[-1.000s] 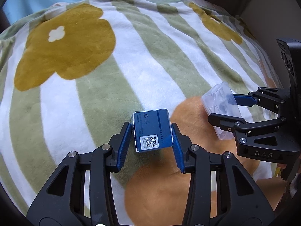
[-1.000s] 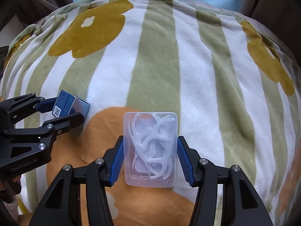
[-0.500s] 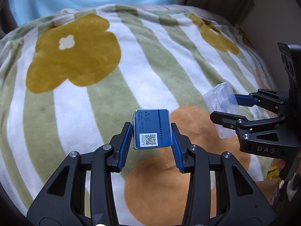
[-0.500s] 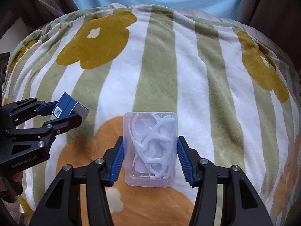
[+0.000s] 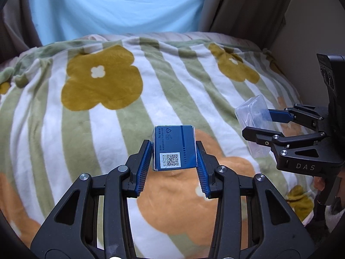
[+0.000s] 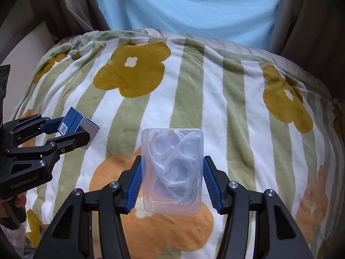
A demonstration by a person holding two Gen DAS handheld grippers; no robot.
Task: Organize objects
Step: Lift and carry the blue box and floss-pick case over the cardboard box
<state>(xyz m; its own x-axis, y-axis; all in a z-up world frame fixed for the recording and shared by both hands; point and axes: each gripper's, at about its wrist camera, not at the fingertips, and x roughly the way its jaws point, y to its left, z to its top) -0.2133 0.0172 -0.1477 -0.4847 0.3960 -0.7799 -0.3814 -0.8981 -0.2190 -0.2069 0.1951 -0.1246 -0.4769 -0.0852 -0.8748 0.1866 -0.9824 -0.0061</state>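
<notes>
The striped blanket (image 5: 90, 133) with its big mustard and orange flowers fills almost the whole scene; it lies soft and humped over what I take to be a bed, though the frame under it is hidden. Behind it, at 12 o'clock, hangs a light blue cloth (image 6: 189, 6) between brown curtains (image 6: 312, 15).

Over the blanket, the left hand-held gripper (image 5: 174, 151) pinches a small blue box (image 5: 174, 149) with a QR label, its blue pads pressed on the two side faces. The right hand-held gripper (image 6: 172, 172) clamps a clear plastic case (image 6: 172, 170) full of white floss picks (image 6: 172, 164). In the left view this case sits at 3 o'clock, apart from the box; both things seem to be held above the fabric, not resting on it.

What could go wrong: the clear case is smooth and is gripped only at its lower half, so a tilt or a weaker squeeze may let it slide out, and its lid could pop open on landing. The blue box is held near its back end, so it could pivot. The rounded, plush blanket gives no flat place, so anything set down may tip or roll toward the edge. Nothing else lies on the blanket to block the way; only the two grippers may bump if they come nearer.
</notes>
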